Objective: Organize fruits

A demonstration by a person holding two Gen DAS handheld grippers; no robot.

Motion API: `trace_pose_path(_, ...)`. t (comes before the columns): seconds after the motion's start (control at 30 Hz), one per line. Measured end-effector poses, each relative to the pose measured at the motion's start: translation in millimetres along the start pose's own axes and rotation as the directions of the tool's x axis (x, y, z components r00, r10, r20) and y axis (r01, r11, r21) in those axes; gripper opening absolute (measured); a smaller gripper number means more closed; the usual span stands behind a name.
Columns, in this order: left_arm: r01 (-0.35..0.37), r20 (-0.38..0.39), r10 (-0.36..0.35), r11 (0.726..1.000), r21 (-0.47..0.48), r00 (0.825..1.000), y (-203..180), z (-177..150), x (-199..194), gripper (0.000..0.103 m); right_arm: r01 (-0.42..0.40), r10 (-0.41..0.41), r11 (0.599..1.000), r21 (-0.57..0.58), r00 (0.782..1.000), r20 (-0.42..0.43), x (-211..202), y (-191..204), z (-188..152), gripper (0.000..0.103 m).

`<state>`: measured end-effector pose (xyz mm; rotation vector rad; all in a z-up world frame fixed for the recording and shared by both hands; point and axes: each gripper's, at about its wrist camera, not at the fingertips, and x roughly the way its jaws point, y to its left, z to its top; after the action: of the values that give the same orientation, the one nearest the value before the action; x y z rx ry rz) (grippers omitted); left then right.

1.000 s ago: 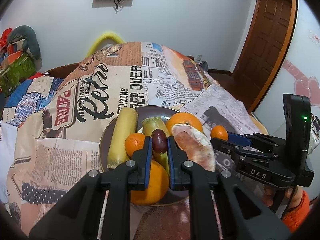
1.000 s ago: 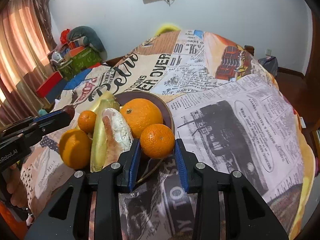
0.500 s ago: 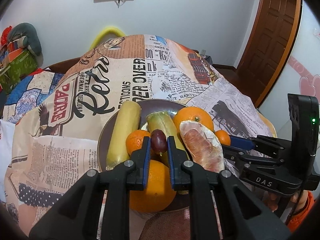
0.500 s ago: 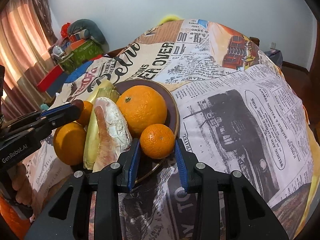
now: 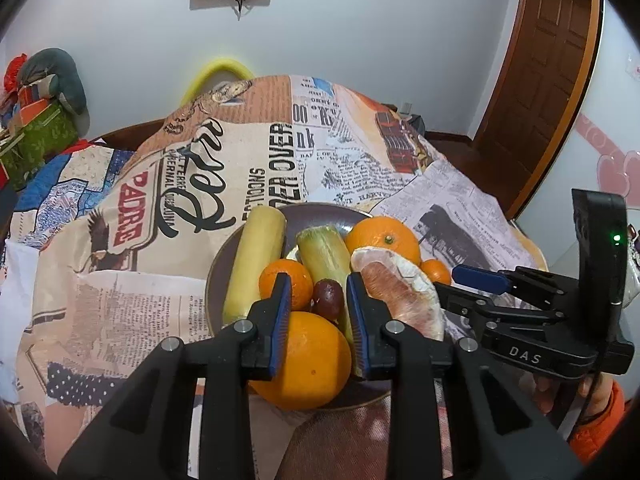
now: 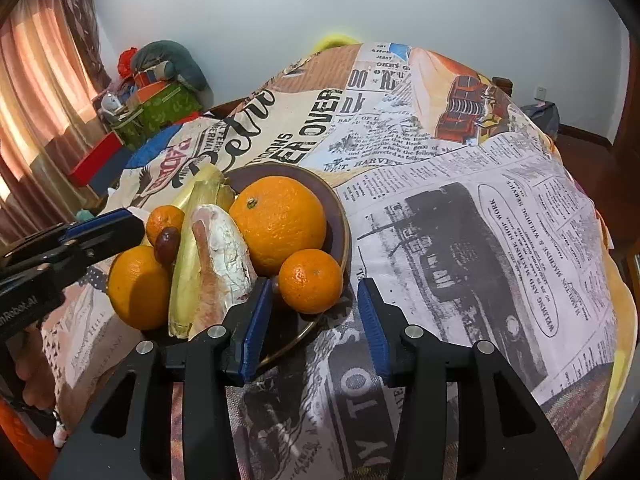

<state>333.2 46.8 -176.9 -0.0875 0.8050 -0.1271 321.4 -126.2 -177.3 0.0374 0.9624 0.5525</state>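
The left claw (image 5: 316, 300) stands wide with the dark grape (image 5: 328, 298) loose between its fingers, seemingly just set atop the heaped plate (image 5: 218, 264); the right claw (image 6: 316, 312), also wide, flanks the small mandarin (image 6: 311, 281) at the rim; its view alone shows that mandarin perched near the plate's edge.

The left gripper (image 5: 316, 300) stood open above the brown plate (image 5: 216, 272), its blue pads either side of a dark grape (image 5: 328, 298) among the oranges.

left tool (image 5: 316, 312) spread, right tool (image 6: 314, 316) spread
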Motion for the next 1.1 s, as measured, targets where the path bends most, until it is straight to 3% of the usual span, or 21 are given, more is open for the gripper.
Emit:
trace_pose_path(0.2, -0.006, 0.067, 0.006, 1.000, -0.005, 0.998, -4, 3, -40, 0.028, 0.012, -0.011, 1.000, -0.007, 0.999, 0.047, -26, 5, 2, 0.042)
trace_pose_path(0.4, -0.004, 0.187, 0.005, 1.000, -0.005, 0.982, -14, 6, -107, 0.028, 0.023, -0.015, 0.999, -0.047, 0.984, 0.177, -90, 29, 10, 0.042)
trace_pose_path(0.57, -0.012, 0.302, 0.009, 1.000, 0.009, 0.953, -26, 2, -169, 0.031, 0.032, -0.003, 0.996, -0.083, 0.944, 0.329, -160, 57, 9, 0.049)
trace_pose_path(0.7, -0.045, 0.387, 0.036, 0.999, 0.013, 0.921, -37, -9, -216, 0.034, 0.048, 0.004, 0.993, -0.104, 0.890, 0.455, -213, 80, 0, 0.059)
trace_pose_path(0.87, -0.069, 0.460, 0.049, 0.997, 0.027, 0.887, -51, -24, -255, 0.058, 0.062, 0.019, 0.990, -0.125, 0.828, 0.560, -262, 101, -19, 0.062)
trace_pose_path(0.93, -0.066, 0.482, 0.039, 0.997, 0.039, 0.875, -57, -31, -270, 0.060, 0.072, 0.016, 0.989, -0.127, 0.812, 0.584, -272, 106, -25, 0.073)
trace_pose_path(1.1, -0.080, 0.520, 0.049, 0.996, 0.039, 0.853, -65, -42, -291, 0.087, 0.108, -0.009, 0.986, -0.124, 0.787, 0.616, -282, 114, -39, 0.088)
